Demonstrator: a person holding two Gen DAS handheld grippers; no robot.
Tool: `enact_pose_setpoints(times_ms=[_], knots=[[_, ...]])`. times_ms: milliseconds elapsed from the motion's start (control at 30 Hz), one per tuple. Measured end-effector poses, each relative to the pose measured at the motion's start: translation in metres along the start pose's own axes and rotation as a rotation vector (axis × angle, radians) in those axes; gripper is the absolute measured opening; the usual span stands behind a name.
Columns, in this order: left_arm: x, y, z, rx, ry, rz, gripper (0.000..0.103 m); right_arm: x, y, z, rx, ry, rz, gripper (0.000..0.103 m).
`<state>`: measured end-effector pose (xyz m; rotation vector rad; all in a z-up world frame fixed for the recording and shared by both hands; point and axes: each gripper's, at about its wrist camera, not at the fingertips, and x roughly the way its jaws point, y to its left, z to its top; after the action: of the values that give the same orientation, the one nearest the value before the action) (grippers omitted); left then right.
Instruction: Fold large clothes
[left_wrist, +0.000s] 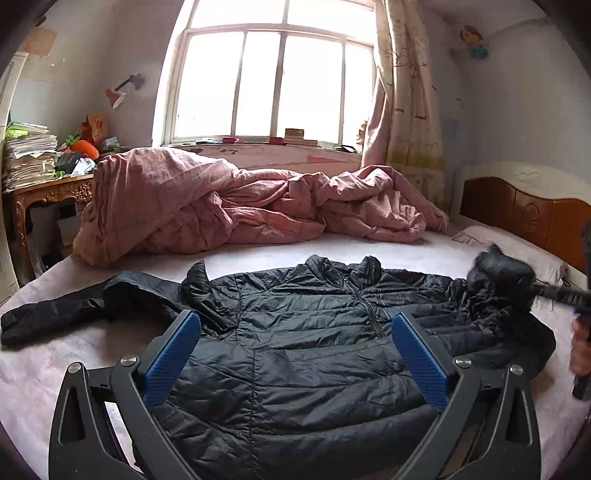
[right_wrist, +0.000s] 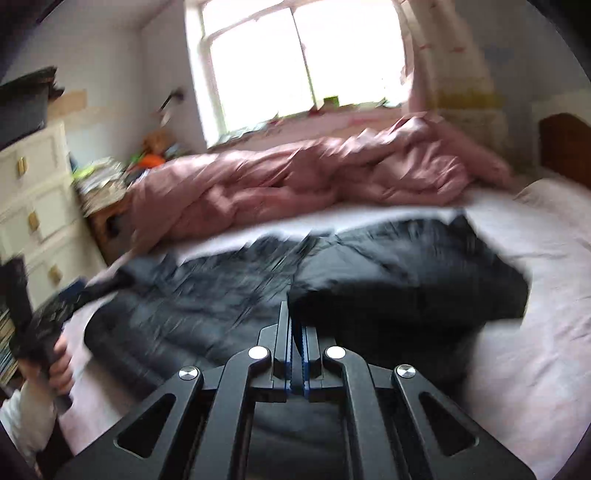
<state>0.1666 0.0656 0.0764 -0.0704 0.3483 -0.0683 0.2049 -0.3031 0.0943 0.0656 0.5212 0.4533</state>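
Observation:
A black quilted puffer jacket (left_wrist: 303, 332) lies front up on the pale pink bed sheet (left_wrist: 44, 369), zip shut, its left sleeve (left_wrist: 66, 310) stretched out to the left. My left gripper (left_wrist: 295, 332) is open, its blue pads (left_wrist: 173, 358) spread above the jacket's body. My right gripper (right_wrist: 297, 325) is shut on the jacket's right sleeve (right_wrist: 406, 280) and holds it lifted over the jacket's right side; it also shows in the left wrist view (left_wrist: 532, 284) with the sleeve end (left_wrist: 498, 269) raised. The right wrist view is motion-blurred.
A crumpled pink quilt (left_wrist: 229, 206) lies along the far side of the bed under the window. A wooden headboard (left_wrist: 524, 214) and pillow (left_wrist: 517, 247) are at the right. A carved wooden table (left_wrist: 48, 195) with stacked papers stands at the left, next to white drawers (right_wrist: 33, 206).

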Motion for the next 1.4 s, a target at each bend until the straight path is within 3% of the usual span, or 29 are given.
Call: enact_pose_setpoints(times_ms=[167, 267, 367, 433, 467, 567, 633, 700, 867, 967, 1033, 1133, 1300, 1367, 1400], knots=[[-0.002, -0.008, -0.005, 0.043, -0.001, 0.005, 0.103, 0.027, 0.015, -0.038, -0.057, 0.107, -0.088, 0.005], [-0.004, -0.015, -0.007, 0.082, 0.006, -0.006, 0.103, 0.026, 0.012, -0.044, -0.04, 0.132, -0.09, 0.01], [-0.013, -0.022, -0.001, 0.115, -0.006, -0.065, 0.103, 0.004, 0.005, -0.039, -0.025, 0.091, -0.108, 0.032], [-0.017, -0.029, 0.006, 0.134, -0.018, -0.048, 0.103, -0.018, -0.001, -0.031, -0.017, 0.023, -0.131, 0.068], [-0.014, -0.035, 0.011, 0.14, -0.005, -0.052, 0.103, -0.028, -0.006, -0.026, -0.006, -0.015, -0.151, 0.071], [0.009, -0.058, 0.028, 0.123, 0.075, -0.111, 0.103, -0.059, -0.024, -0.01, 0.054, -0.138, -0.264, 0.071], [0.028, -0.079, 0.038, 0.108, 0.121, -0.153, 0.103, -0.078, -0.043, -0.008, 0.121, -0.229, -0.398, 0.071], [0.048, -0.106, 0.045, 0.114, 0.172, -0.207, 0.103, -0.084, -0.064, -0.006, 0.166, -0.224, -0.499, 0.071], [0.11, -0.182, 0.057, 0.135, 0.345, -0.358, 0.103, -0.094, -0.094, -0.007, 0.166, -0.243, -0.517, 0.071], [0.14, -0.213, 0.056, 0.129, 0.394, -0.461, 0.101, -0.097, -0.104, -0.004, 0.167, -0.238, -0.541, 0.071], [0.162, -0.228, 0.056, 0.104, 0.437, -0.497, 0.099, -0.098, -0.109, -0.004, 0.193, -0.23, -0.503, 0.071], [0.19, -0.242, 0.057, 0.064, 0.483, -0.486, 0.099, -0.097, -0.119, -0.006, 0.25, -0.215, -0.47, 0.071], [0.241, -0.254, 0.045, -0.064, 0.63, -0.572, 0.099, -0.094, -0.13, -0.007, 0.268, -0.197, -0.489, 0.071], [0.255, -0.256, 0.035, -0.131, 0.704, -0.58, 0.078, -0.091, -0.135, -0.007, 0.271, -0.181, -0.482, 0.071], [0.259, -0.256, 0.032, -0.155, 0.727, -0.579, 0.048, -0.09, -0.136, -0.007, 0.27, -0.18, -0.484, 0.071]])
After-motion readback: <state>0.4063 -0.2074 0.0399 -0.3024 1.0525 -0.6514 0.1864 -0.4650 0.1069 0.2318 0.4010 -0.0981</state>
